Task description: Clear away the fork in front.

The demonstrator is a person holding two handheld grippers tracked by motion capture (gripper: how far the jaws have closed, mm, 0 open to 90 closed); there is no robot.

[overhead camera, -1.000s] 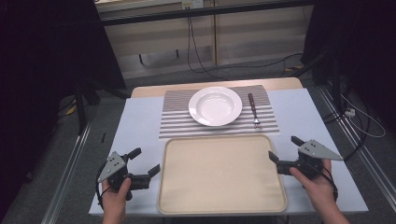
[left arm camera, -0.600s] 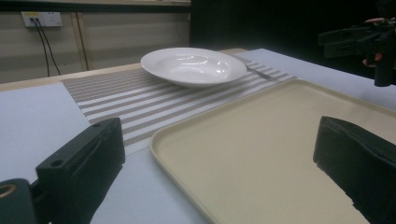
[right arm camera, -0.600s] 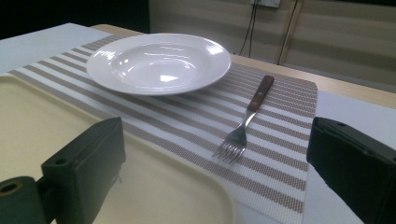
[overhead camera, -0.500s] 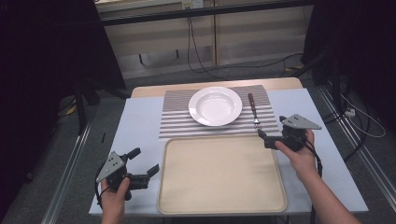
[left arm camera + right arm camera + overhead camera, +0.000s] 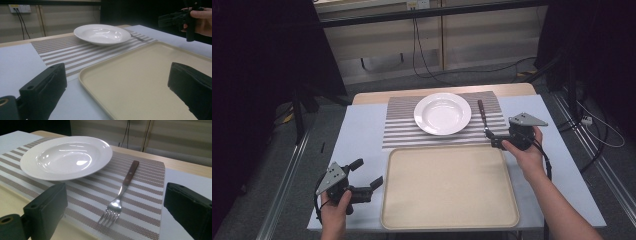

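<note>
Right gripper (image 5: 490,137) hovers at the near right corner of the brown-and-white striped woven placemat (image 5: 402,131), jaws wide apart, nothing between them. In the right gripper view the metal fork with the dark wooden handle (image 5: 121,195) lies flat on the placemat between the two jaws and a little ahead of them, tines toward the camera, handle pointing away; not touched. In the high view the fork (image 5: 483,116) is thin and partly hard to make out, its tine end close to the gripper tips; contact can't be judged there.

White round shallow plate (image 5: 442,113) sits on the placemat just left of the fork, apart from it. In the right gripper view the plate's near left rim is covered by the left jaw.

Beige rectangular plastic tray (image 5: 450,186) lies just in front of the placemat; whether its far edge touches or overlaps the mat can't be told.

Left gripper (image 5: 368,176) is held low over the pale blue table top (image 5: 357,131) beside the tray's near left corner, jaws apart, holding nothing. In the left gripper view the tray's near part is cut off by the frame and by the right jaw.
</note>
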